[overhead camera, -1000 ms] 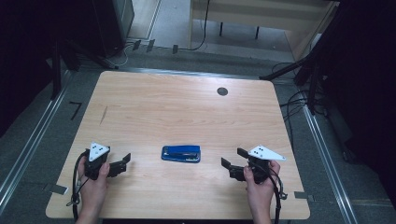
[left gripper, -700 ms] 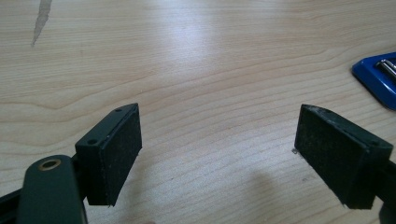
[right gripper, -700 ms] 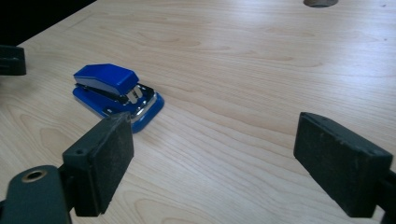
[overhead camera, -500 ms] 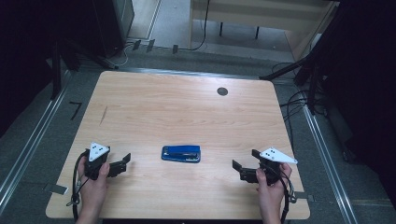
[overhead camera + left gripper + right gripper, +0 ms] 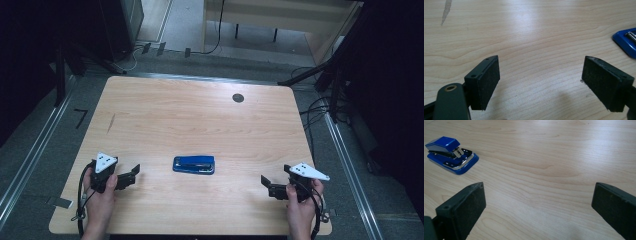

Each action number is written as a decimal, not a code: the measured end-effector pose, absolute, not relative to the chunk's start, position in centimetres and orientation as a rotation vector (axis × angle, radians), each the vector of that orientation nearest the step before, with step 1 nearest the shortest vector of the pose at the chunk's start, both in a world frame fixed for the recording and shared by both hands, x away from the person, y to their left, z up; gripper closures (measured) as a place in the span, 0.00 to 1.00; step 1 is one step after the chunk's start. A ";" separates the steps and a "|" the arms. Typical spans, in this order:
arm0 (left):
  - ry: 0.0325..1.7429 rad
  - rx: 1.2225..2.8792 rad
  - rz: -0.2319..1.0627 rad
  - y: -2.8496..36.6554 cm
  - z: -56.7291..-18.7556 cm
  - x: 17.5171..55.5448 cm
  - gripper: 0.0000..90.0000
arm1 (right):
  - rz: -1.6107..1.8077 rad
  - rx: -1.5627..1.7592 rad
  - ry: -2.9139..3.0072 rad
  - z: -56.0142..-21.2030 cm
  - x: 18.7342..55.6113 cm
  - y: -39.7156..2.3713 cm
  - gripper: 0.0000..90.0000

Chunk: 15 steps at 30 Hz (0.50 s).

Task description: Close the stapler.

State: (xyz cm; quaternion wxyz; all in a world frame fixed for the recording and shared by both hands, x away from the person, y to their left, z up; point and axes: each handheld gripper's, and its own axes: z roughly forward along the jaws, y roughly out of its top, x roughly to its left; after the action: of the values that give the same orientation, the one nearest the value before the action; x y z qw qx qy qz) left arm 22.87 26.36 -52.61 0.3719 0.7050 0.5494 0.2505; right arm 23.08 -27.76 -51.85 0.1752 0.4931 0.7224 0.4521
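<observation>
A blue stapler (image 5: pixel 194 164) lies flat near the middle of the wooden table (image 5: pixel 200 115), toward the front. My left gripper (image 5: pixel 130 175) rests to its left, held by a hand, jaws wide apart and empty. In the left gripper view the left gripper (image 5: pixel 541 85) stands open over bare wood, with the stapler's corner (image 5: pixel 626 41) at the right edge. My right gripper (image 5: pixel 268 186) is off to the stapler's right near the front corner, also open. From the right gripper (image 5: pixel 539 207), the stapler (image 5: pixel 450 153) lies far off at the upper left.
A small dark round disc (image 5: pixel 238 98) sits at the table's back right. A thin dark streak (image 5: pixel 110 122) marks the wood at the left. Cables and metal rails run along the floor around the table; a wooden bench stands behind it.
My right gripper has slid to the right, away from the stapler and toward the table's right edge. The left gripper and the stapler have stayed put.
</observation>
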 end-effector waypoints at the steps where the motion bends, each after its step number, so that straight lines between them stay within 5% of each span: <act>1: 1.408 1.808 0.643 26.4 -52.6 22.9 0.17 | 1.282 1.397 2.047 -51.9 23.1 -28.0 0.00; 15: 1.406 1.810 0.643 26.3 -52.6 22.9 0.17 | 1.250 1.409 2.040 -52.9 22.2 -31.2 0.00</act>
State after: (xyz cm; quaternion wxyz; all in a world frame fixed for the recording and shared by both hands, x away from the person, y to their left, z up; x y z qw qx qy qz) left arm 22.86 26.32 -52.62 0.3716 0.7060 0.5483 0.2507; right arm 22.16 -31.16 -52.86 0.1811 0.4991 0.7225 0.4427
